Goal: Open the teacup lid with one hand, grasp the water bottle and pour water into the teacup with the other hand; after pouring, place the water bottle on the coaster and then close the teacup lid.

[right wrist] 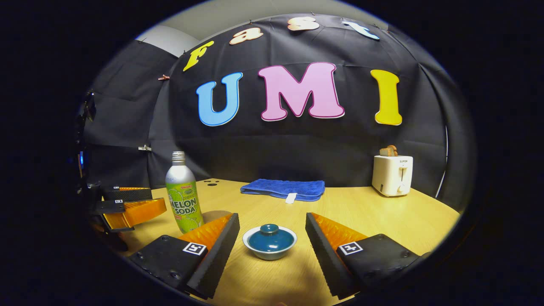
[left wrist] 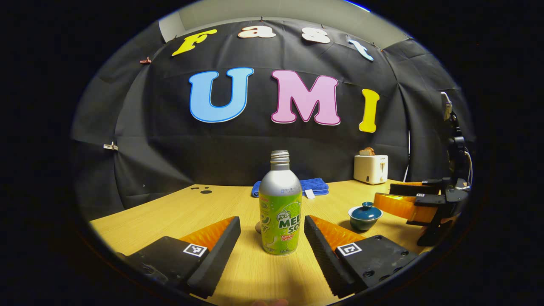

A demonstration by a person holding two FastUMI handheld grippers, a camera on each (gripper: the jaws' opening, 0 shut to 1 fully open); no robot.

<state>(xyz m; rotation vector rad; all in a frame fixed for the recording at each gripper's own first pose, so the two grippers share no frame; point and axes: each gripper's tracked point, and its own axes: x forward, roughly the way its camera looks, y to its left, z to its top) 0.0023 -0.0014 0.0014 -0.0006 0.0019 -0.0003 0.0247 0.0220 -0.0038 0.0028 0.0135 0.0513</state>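
Nothing done yet: lid [right wrist: 269,235] on teacup [right wrist: 269,251] btwn spread fingers of right gripper [right wrist: 272,238], bottle [left wrist: 280,212] upright btwn left gripper [left wrist: 272,238] fingers, also apart, ungripped; all steps left.

Both views look low across the table [left wrist: 170,212], sharing bottle [left wrist: 280,212] and teacup [right wrist: 269,242].

A staged recording booth: black cloth wall [right wrist: 297,148] behind a wooden table [right wrist: 361,212] holding a toaster [right wrist: 392,174] and towel [right wrist: 284,188].
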